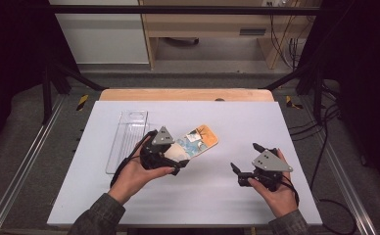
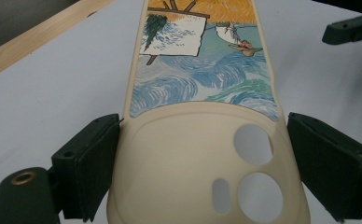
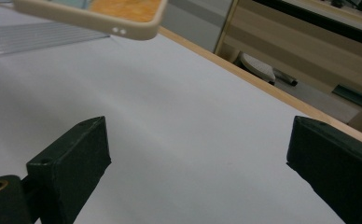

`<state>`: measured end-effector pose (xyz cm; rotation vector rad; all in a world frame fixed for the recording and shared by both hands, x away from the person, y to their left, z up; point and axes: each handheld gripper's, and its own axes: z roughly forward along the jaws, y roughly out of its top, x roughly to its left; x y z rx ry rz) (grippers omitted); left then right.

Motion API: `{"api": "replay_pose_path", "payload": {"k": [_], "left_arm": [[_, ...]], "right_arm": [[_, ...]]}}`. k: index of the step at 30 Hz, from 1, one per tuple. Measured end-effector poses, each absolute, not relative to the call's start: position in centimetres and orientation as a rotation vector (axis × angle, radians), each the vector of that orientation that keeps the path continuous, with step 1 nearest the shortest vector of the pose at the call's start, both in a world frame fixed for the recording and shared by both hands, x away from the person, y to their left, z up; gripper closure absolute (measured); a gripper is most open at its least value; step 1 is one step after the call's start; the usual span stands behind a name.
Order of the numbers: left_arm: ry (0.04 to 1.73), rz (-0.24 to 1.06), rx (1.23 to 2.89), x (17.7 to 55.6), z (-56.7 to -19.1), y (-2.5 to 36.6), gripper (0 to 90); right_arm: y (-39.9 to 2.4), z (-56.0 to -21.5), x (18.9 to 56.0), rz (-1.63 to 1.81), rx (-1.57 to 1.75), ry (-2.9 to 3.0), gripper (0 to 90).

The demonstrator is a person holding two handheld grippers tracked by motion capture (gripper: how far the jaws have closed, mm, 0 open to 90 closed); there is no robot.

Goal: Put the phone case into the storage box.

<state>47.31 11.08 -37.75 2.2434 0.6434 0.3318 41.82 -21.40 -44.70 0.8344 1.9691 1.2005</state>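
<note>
Far left on the pale table point(image 1: 80, 191), a clear plastic tray point(image 1: 127, 139) lies flat, long side running away from the person, nothing seen in it. Just right of it, the left hand point(image 1: 131, 176) holds the left gripper point(image 1: 178, 164) lifted a little over the table, grey three-cornered plate on top, cable trailing back past the wrist. Its jaws are closed on a phone case point(image 1: 195, 142), cream-coloured, printed with blue swirls, an orange band and a small easel picture. In the left gripper view the case point(image 2: 202, 154) runs straight out between the two black jaws, camera-cutout end nearest the gripper, each jaw pressed against one long edge, printed end pointing away. From above, the case slants up and to the right from the gripper, its far end toward the table's middle; whether that end touches the table I cannot tell. The right gripper view shows the case's corner point(image 3: 118, 18) raised above the surface, tray ridges behind it. Further right, well apart from the case, the right hand point(image 1: 276, 193) holds the right gripper point(image 1: 244, 159), jaws spread wide, gripping nothing, aimed left and away over bare table. A wooden strip point(image 1: 185, 94) edges the table's far side.
</note>
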Motion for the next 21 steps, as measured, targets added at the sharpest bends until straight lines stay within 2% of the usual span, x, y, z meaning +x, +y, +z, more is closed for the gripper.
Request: {"api": "replay_pose_path", "payload": {"k": [21], "left_arm": [[0.651, 0.36, 2.256, 48.9, -33.8, 12.7, 11.7]], "right_arm": [[-15.4, -41.9, 43.4, 1.002, 0.505, 2.064, 6.4]]}}
